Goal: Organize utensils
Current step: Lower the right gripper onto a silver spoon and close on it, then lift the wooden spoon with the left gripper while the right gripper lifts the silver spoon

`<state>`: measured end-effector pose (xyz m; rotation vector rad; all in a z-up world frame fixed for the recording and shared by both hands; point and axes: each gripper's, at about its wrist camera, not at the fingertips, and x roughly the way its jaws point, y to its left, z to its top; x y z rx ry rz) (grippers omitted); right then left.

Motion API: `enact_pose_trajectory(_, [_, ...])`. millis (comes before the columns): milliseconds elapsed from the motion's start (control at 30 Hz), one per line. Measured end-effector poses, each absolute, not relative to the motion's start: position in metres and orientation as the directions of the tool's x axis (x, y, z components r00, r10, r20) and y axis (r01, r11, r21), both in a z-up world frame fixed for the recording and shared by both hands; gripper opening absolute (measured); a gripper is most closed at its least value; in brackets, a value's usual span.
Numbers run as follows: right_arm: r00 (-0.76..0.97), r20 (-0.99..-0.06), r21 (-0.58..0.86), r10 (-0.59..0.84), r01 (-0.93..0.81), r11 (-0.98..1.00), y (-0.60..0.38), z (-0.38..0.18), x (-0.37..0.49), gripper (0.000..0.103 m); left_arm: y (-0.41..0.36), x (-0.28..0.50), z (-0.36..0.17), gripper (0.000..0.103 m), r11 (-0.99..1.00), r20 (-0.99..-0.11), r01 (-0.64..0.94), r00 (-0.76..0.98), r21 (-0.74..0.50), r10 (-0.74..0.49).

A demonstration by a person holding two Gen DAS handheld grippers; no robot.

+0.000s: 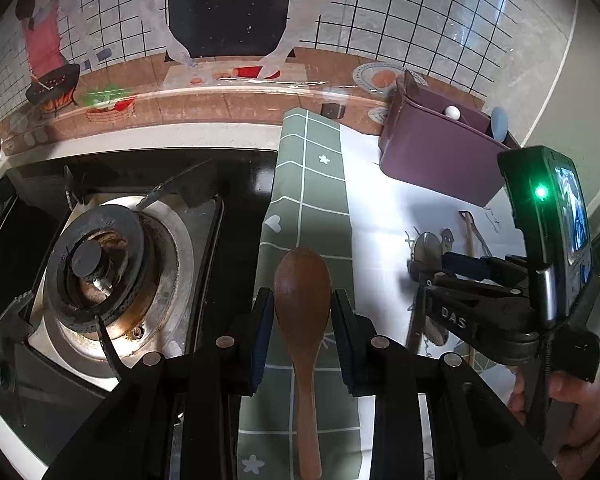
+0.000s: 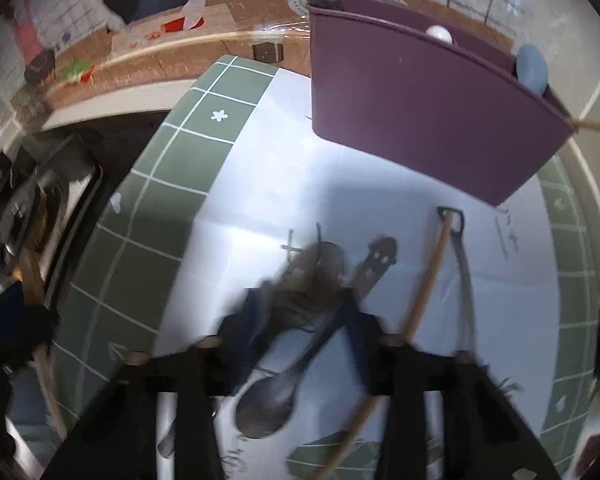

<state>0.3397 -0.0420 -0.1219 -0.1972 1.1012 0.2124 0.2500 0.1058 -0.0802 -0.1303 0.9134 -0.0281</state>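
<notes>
Left gripper point(image 1: 302, 312) pinches a wooden spoon point(image 1: 302, 300) by the neck, bowl forward, above the green checked mat point(image 1: 312, 184). Only the left view shows the stove burner point(image 1: 96, 268) beside the mat.

Right gripper point(image 2: 300, 312), blurred, straddles a metal spoon point(image 2: 308, 276); whether its jaws press it, I cannot tell. Other utensils lie just right.

Farther back, a purple bin point(image 2: 420, 120) stands near the wall, with bare white sheet point(image 2: 268, 184) before it.

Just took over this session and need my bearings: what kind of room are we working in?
Most likely a home kitchen counter: a gas burner sits beside the mat, the wall is tiled, and utensils lie near a purple holder.
</notes>
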Motion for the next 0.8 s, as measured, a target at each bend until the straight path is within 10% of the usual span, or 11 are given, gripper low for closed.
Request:
enact_pose_trajectory(567, [0.542, -0.801, 0.044, 0.252, -0.367, 0.929, -0.135, -0.05, 0.31, 0.025, 0.063, 0.25, -0.049, 0.03, 0.983, -0.725, 0.049, 0.669, -0.177, -0.164])
enact_pose_trajectory(633, [0.565, -0.787, 0.035, 0.249, -0.362, 0.931, -0.142, -0.041, 0.306, 0.002, 0.054, 0.249, -0.04, 0.03, 0.982, -0.711, 0.071, 0.68, -0.174, -0.176])
enact_pose_trajectory(800, [0.6, -0.757, 0.027, 0.257, -0.364, 0.931, -0.161, -0.019, 0.29, 0.003, 0.028, 0.244, -0.018, 0.03, 0.981, -0.683, 0.118, 0.705, -0.154, -0.192])
